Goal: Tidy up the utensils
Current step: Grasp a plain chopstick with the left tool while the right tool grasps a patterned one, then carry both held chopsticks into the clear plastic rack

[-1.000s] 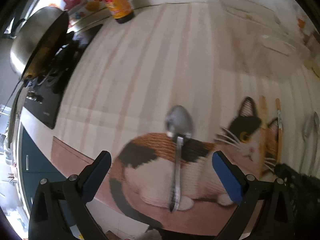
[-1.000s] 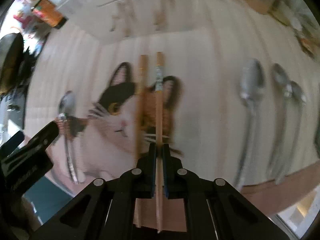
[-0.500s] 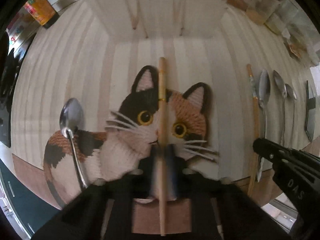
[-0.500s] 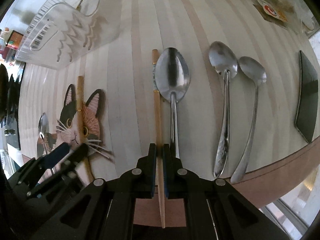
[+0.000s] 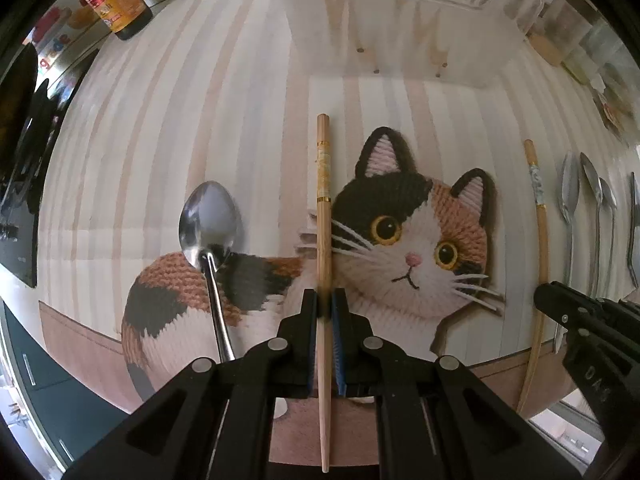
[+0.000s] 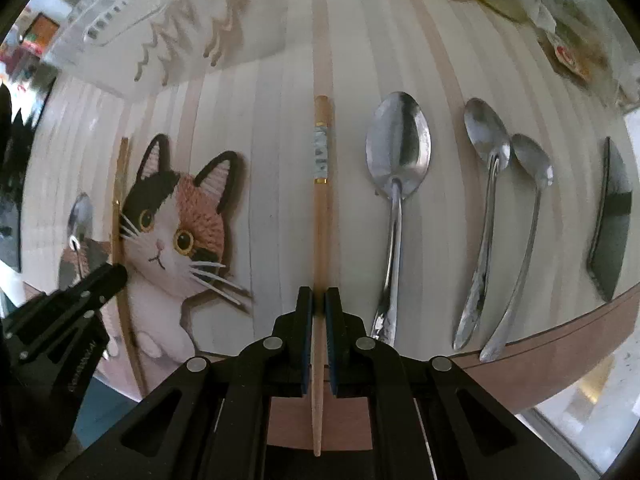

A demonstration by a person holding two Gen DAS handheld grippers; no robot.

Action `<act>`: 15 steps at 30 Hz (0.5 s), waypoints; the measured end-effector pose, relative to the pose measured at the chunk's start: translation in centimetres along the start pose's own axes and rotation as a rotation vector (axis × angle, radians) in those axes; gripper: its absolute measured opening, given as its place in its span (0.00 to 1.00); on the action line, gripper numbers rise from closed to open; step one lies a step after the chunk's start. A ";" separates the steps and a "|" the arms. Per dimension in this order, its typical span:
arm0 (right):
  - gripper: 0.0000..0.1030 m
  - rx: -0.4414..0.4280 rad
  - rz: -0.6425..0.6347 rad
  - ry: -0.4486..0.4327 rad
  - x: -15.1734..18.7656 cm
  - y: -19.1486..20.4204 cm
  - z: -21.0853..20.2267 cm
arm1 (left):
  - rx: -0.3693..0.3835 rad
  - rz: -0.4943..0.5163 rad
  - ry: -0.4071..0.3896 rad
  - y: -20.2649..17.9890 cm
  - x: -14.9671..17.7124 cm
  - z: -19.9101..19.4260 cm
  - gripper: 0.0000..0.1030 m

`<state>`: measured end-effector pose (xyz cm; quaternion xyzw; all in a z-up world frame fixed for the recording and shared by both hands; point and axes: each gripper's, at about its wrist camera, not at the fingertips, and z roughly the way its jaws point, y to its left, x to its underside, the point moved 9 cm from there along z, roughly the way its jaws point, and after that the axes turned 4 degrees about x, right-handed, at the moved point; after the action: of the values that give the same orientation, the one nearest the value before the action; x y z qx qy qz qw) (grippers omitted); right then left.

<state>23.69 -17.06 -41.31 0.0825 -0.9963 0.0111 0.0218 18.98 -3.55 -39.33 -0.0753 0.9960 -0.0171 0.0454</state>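
My left gripper (image 5: 325,300) is shut on a wooden chopstick (image 5: 323,184) that points away over the cat picture (image 5: 404,240) on the striped table. A steel spoon (image 5: 208,224) lies just left of it. My right gripper (image 6: 318,300) is shut on a second chopstick (image 6: 321,168) with a pale patterned band; this one also shows at the right of the left wrist view (image 5: 538,208). Three steel spoons lie right of it: a large one (image 6: 396,168) and two smaller ones (image 6: 486,148) (image 6: 532,168).
A clear plastic rack (image 6: 152,28) stands at the back of the table. A sauce bottle (image 5: 116,4) stands far left, beside a black hob (image 5: 16,200). A dark flat object (image 6: 612,220) lies right of the spoons. The table's front edge (image 6: 560,344) runs close by.
My left gripper went from open by the lone spoon to shut on a chopstick, now held left of the cat's face. My right gripper carried its chopstick right, beside the large spoon.
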 end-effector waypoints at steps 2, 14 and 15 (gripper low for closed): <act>0.06 0.019 -0.005 -0.002 0.0 0.8 0.1 | 0.010 -0.001 0.004 0.1 -0.5 0.2 0.05; 0.08 0.075 0.033 -0.004 0.1 3.7 0.8 | 0.033 0.057 0.001 1.2 -2.9 -0.4 0.05; 0.08 0.076 0.034 -0.004 0.1 4.0 0.8 | 0.030 0.063 -0.005 1.0 -2.9 -0.4 0.05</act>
<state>22.95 -13.20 -42.15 0.0664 -0.9964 0.0493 0.0164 21.69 -2.09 -38.71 -0.0433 0.9974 -0.0302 0.0497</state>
